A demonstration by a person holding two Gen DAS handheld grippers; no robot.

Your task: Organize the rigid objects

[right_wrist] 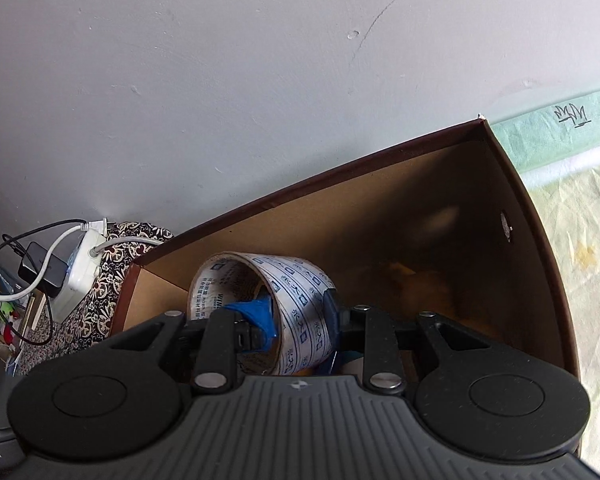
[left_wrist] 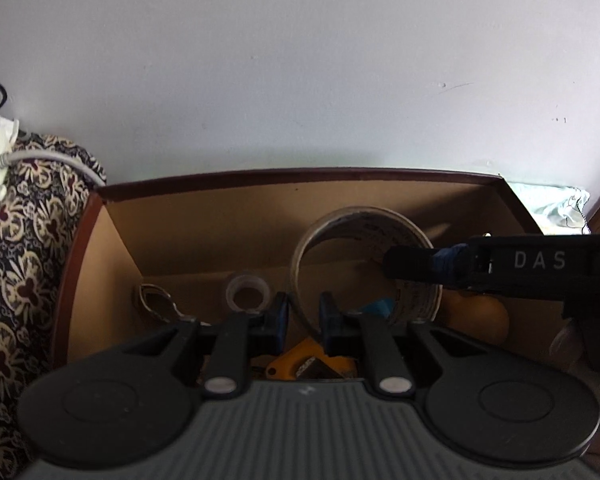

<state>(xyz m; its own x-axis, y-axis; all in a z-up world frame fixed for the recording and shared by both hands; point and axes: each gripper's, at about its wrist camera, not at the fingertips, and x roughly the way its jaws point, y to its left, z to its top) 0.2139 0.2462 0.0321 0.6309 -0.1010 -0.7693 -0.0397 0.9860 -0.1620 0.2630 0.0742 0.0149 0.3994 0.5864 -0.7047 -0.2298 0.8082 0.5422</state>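
A brown cardboard box stands against the wall. My right gripper is shut on the wall of a big printed tape roll, one finger inside the ring and one outside, holding it inside the box. The roll and the right gripper's finger also show in the left wrist view. My left gripper is open and empty just above the box's near side, over a yellow tool.
In the box lie a small clear tape roll, a metal ring and an orange ball. A patterned cloth with a white power strip is left of the box. A pale bedsheet is right.
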